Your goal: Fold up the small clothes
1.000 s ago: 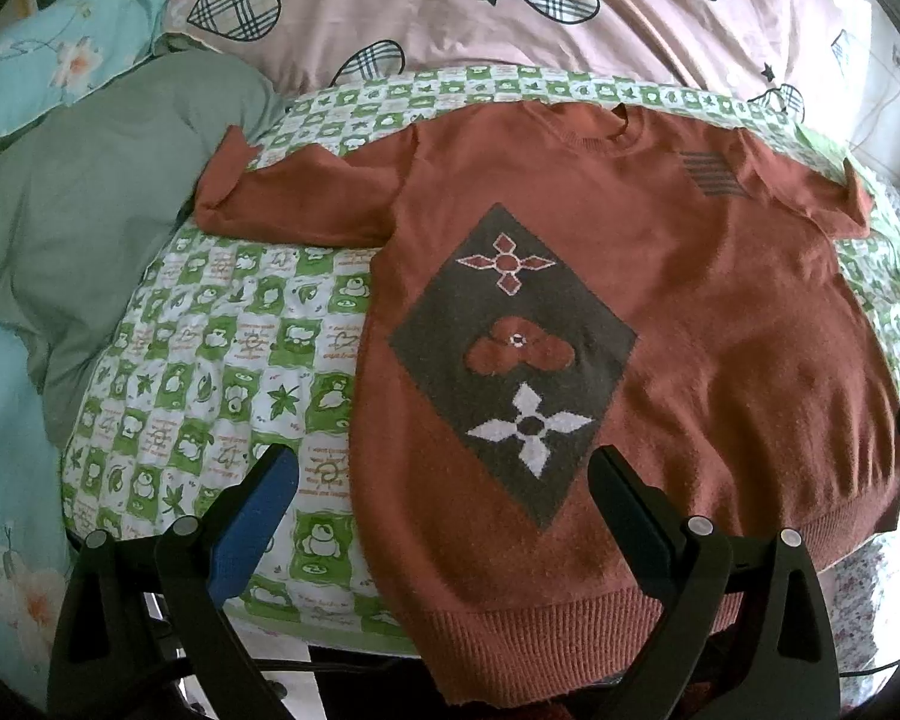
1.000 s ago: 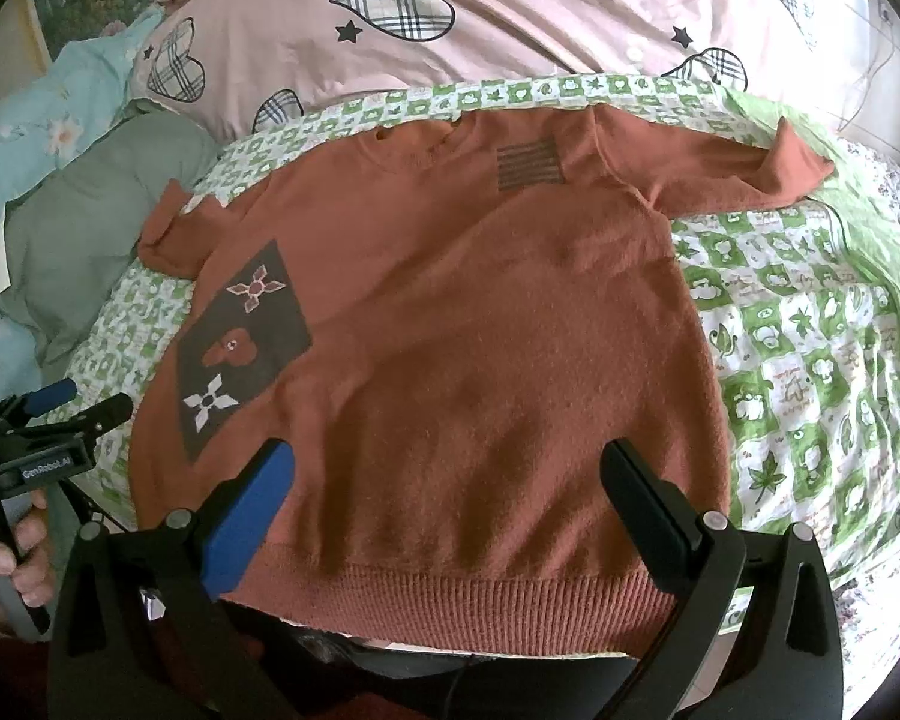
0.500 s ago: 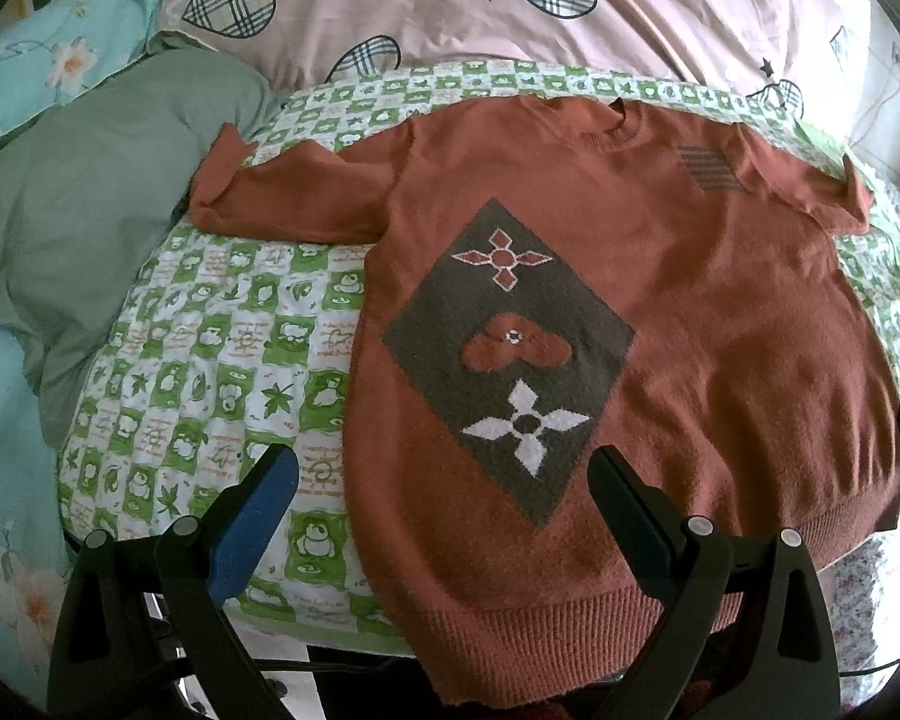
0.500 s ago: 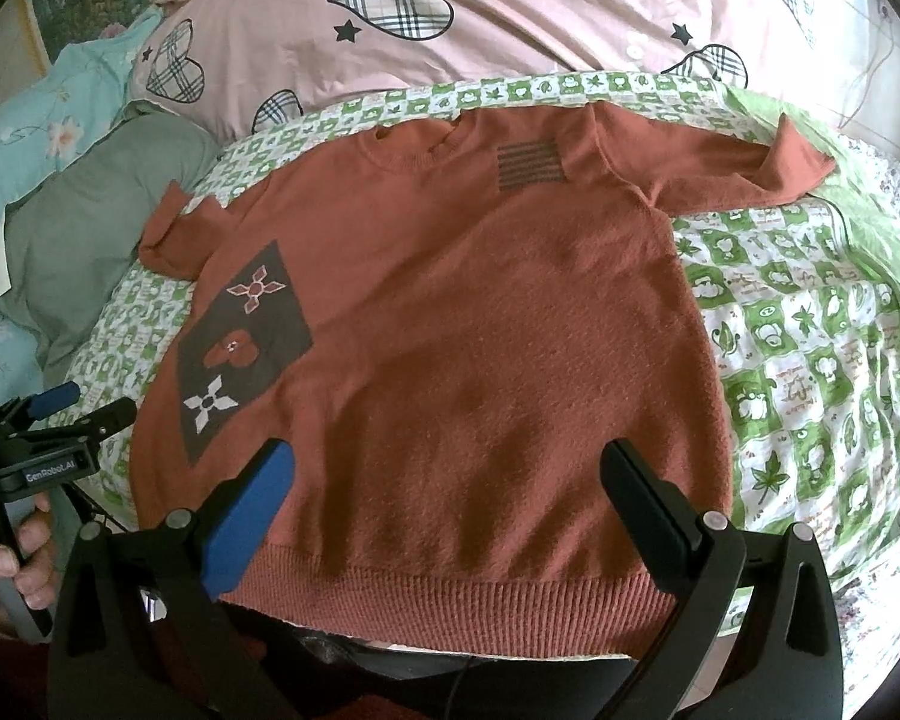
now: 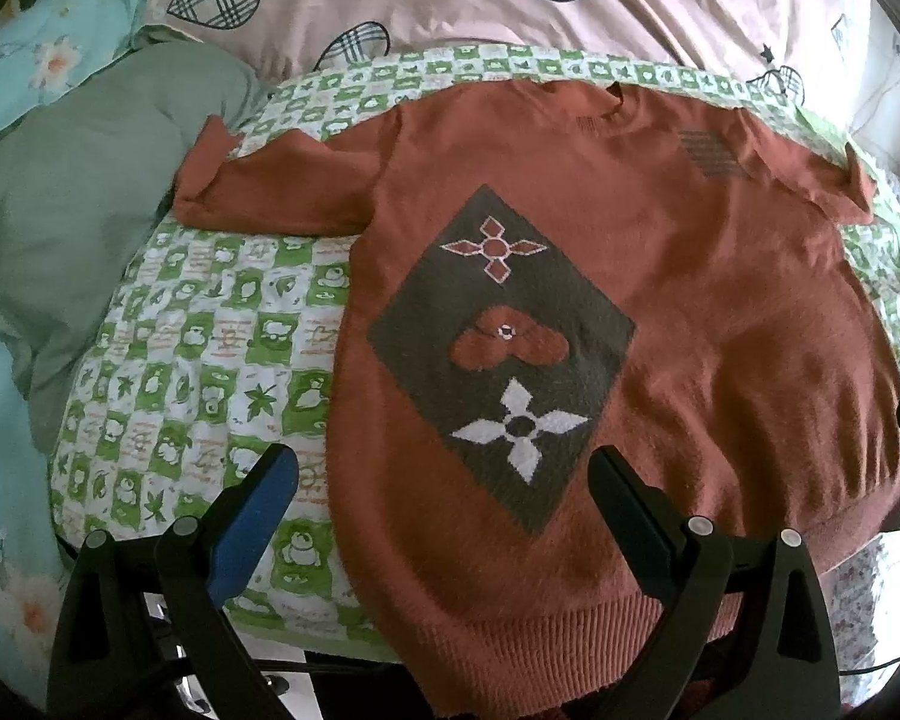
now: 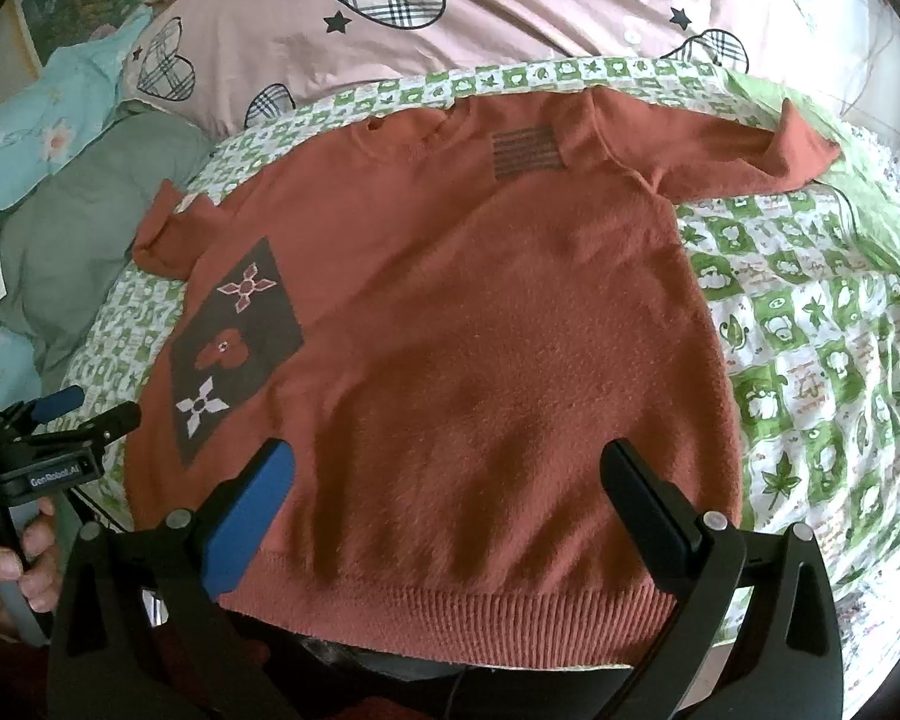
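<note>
Across the bed's near edge the sweater [image 5: 660,300] lies flat, unfolded. Both the left gripper [image 5: 444,480] and right gripper [image 6: 450,474] hover spread, having drifted only slightly; folding hasn't begun.

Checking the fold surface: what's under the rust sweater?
The rust sweater lies flat on a green-and-white checked sheet, which shows past both sleeves. Whatever lies beneath the sweater's body is covered. Both grippers hover open, holding nothing.
</note>
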A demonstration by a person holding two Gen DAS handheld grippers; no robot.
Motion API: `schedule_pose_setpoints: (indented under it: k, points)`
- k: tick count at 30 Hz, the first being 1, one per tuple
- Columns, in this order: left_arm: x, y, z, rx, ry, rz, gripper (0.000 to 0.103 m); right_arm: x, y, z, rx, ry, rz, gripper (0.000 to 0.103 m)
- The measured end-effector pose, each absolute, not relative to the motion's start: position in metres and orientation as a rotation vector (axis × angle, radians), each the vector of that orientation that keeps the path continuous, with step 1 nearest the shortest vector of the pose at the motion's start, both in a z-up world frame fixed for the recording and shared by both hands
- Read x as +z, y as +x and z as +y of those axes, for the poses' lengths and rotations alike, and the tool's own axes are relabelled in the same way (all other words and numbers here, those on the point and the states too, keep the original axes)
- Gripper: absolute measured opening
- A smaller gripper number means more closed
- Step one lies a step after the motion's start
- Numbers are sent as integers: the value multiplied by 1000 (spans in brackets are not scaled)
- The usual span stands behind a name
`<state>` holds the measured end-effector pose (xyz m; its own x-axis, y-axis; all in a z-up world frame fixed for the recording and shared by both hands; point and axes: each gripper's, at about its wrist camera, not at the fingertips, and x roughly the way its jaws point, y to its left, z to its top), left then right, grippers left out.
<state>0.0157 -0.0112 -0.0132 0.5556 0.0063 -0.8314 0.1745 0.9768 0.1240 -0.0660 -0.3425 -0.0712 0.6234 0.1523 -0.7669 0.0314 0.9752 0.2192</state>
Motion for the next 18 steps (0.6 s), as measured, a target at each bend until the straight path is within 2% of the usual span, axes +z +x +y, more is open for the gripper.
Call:
schedule_pose_setpoints:
  k: [13,18]
  points:
    - [-26,43,-11,-113,169,1043,98,-74,-43,-363,51,249,892,102]
    - [-30,57,-10,-116,145,1072,98,-69,-28,-405,-2,304,854,102]
